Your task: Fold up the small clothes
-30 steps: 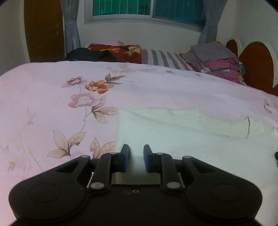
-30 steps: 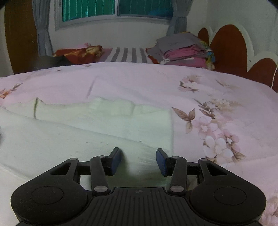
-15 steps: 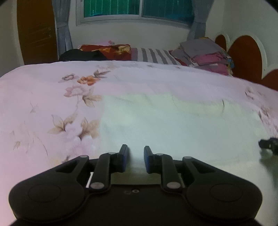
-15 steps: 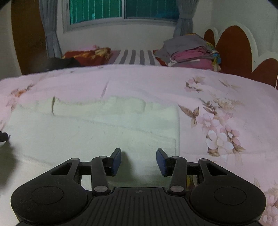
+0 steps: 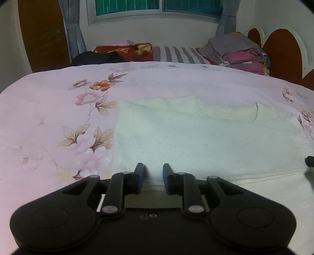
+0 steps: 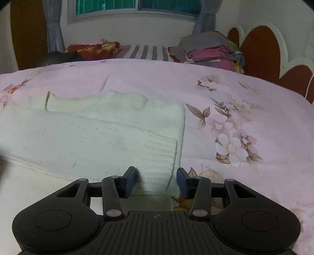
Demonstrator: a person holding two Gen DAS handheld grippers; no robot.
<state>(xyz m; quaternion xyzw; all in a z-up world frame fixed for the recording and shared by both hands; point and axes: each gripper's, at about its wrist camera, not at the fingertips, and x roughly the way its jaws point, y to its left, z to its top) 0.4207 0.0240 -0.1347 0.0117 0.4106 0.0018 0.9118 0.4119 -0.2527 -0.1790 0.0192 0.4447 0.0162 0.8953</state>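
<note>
"Jaws first, from the left: how do they stand?"

"On my left gripper (image 5: 153, 169) they are parted by a narrow gap and pinch nothing. They hang over the near left corner of the white knitted garment (image 5: 196, 141), just inside its left edge. Cloth shows through the gap, and neither blue pad presses on it."

"And where does the garment lie?"

"Flat on the bed, on the pink flowered bedspread (image 5: 49, 117). It is doubled over, an upper layer lying across a lower one. A rumpled strip of the same knit runs along its far side. Printed leaves and blossoms sit just beside its left edge."

"And on the right?"

"My right gripper (image 6: 155, 173) has its jaws wider apart, also holding nothing. They stand either side of the garment's near right corner (image 6: 157, 155), where the knit is ribbed. The left pad is over the cloth, and the right pad is past its edge, over the bedspread (image 6: 255, 98)."

"Anything behind?"

"A stack of folded clothes (image 6: 212, 51), grey over magenta, sits at the far end of the bed beside the scalloped brown headboard (image 6: 259, 55). It is well apart from the garment. A striped pillow (image 6: 151, 52) lies to the left of the stack, below the curtained window (image 6: 137, 5)."
</note>
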